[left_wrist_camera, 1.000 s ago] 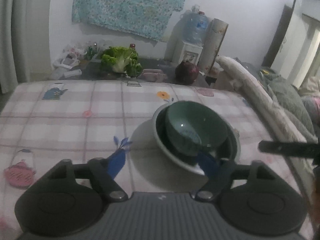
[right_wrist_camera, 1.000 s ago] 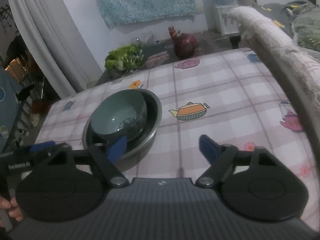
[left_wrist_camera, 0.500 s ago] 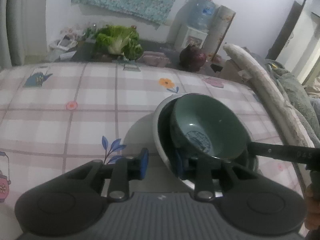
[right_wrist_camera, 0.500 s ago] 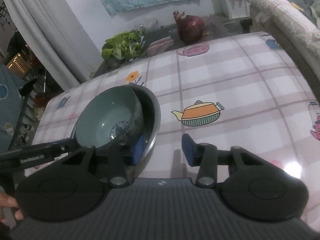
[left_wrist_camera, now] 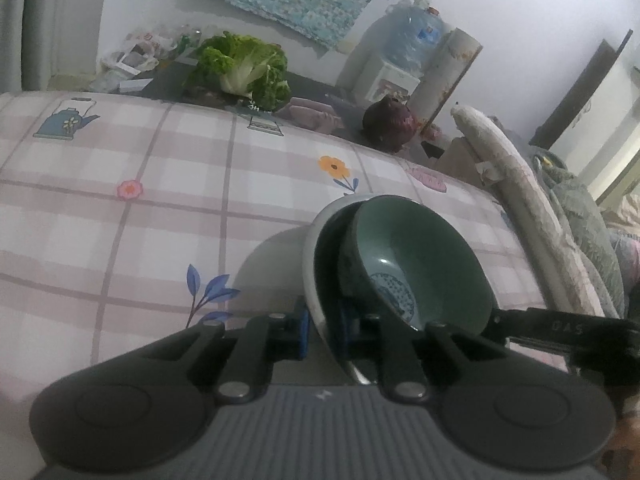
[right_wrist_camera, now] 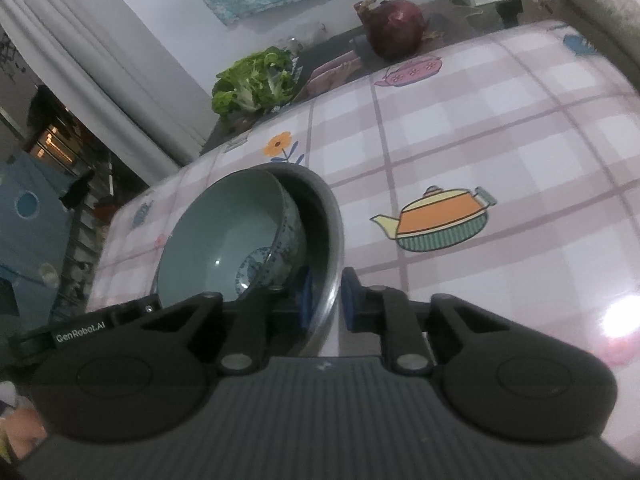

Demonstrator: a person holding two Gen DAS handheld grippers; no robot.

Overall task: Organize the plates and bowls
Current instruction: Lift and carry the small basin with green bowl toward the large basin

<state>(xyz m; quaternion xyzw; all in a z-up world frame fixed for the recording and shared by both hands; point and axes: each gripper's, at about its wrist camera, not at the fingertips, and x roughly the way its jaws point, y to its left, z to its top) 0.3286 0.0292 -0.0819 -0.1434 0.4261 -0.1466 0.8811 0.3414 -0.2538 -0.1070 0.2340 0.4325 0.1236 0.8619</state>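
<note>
A green ceramic bowl [left_wrist_camera: 416, 268] sits tilted inside a wide metal bowl [left_wrist_camera: 314, 264] on the checked tablecloth. My left gripper [left_wrist_camera: 324, 330] is shut on the metal bowl's near rim, one blue pad outside and one inside. In the right wrist view the green bowl [right_wrist_camera: 224, 240] rests in the metal bowl [right_wrist_camera: 330, 236], and my right gripper [right_wrist_camera: 326, 300] is shut on the opposite rim. The other gripper's black body shows at the edge of each view.
The tablecloth [left_wrist_camera: 160, 216] carries teapot and flower prints. Beyond the table's far edge lie a lettuce head [left_wrist_camera: 244, 68], a red onion [right_wrist_camera: 396, 28] and a water dispenser [left_wrist_camera: 400, 52]. A padded sofa arm [left_wrist_camera: 520, 200] runs along the right side.
Both grippers have moved in onto the metal bowl and closed on its rim from opposite sides. The stacked bowls now appear closer and tilted.
</note>
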